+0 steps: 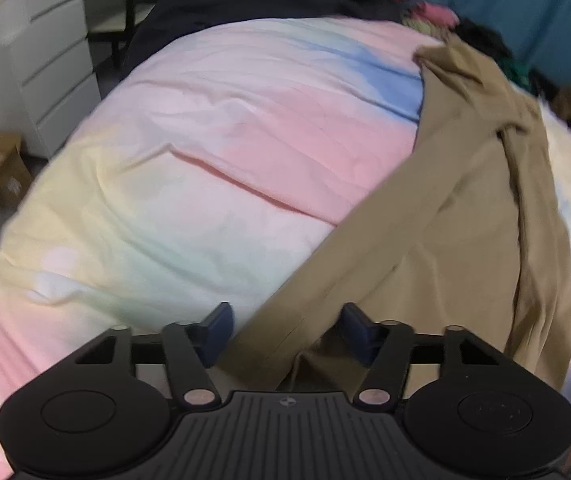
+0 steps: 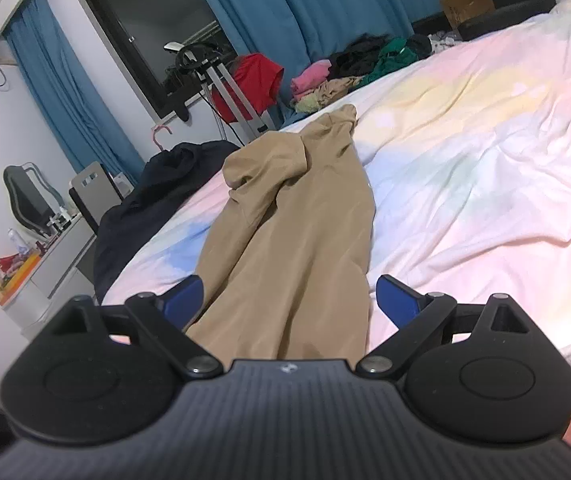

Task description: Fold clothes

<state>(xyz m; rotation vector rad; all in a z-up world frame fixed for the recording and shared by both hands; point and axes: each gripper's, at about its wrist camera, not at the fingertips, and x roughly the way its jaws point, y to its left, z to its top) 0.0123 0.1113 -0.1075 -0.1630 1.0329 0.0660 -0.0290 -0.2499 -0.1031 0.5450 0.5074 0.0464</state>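
On the bed: tan pants (image 2: 293, 216) lie long and bunchy on the pastel cover (image 2: 485, 168).
Pants shape: the far end is crumpled and twisted, and one strip lies over the rest. They do not look flat or neat.
Left tongs (image 1: 283, 330): half open. The near end of the pants sits between the blue pads (image 1: 217, 326), but a gap shows on each side, so they do not look pinched yet.
Right tongs (image 2: 289, 300): wide open. The pants run between the two fingers, close to the left one. The pads do not squeeze the cloth.
Done: the pants are off the heap and laid out alone on the cover. No tidy fold shows.
Left to do: it looks like nearly all of the job. The pants likely need a good hold at the near end, a pull to make them smooth, then folding.
More clothes: a heap (image 2: 357, 64) of pink, green and dark things waits at the far edge of the bed, well apart from the pants. A dark cloth (image 2: 157, 196) lies at the bed's side too.
Stage: it seems to be near the start.
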